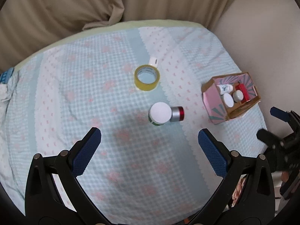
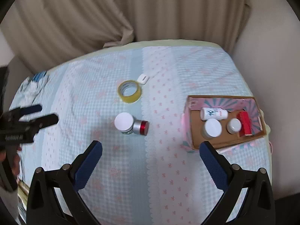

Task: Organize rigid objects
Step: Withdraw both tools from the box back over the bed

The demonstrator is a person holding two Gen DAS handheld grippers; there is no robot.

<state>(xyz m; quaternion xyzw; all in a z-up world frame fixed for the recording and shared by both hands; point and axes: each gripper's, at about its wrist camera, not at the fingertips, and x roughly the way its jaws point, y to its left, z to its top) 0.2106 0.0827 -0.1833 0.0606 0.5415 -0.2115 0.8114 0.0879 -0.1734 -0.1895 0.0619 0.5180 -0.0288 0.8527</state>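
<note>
A white-lidded jar (image 1: 160,114) (image 2: 124,122) stands on the bedspread, touching a silver cylinder with a red end (image 1: 177,114) (image 2: 141,127) lying on its side. Farther back lie a yellow tape roll (image 1: 147,80) (image 2: 129,91) and a small white device (image 1: 153,61) (image 2: 142,79). A pink cardboard box (image 1: 215,110) (image 2: 195,101) at the right holds two white-lidded jars, a white bottle and a red box. My left gripper (image 1: 149,140) is open and empty, above and just short of the jar. My right gripper (image 2: 151,153) is open and empty, between the jar and the box.
The bed (image 1: 75,97) is covered with a blue and pink patterned spread. Beige curtains (image 1: 75,3) hang behind it and a pale wall (image 2: 271,56) runs along its right side. Crumpled blue and white fabric (image 2: 35,82) lies at the bed's left edge.
</note>
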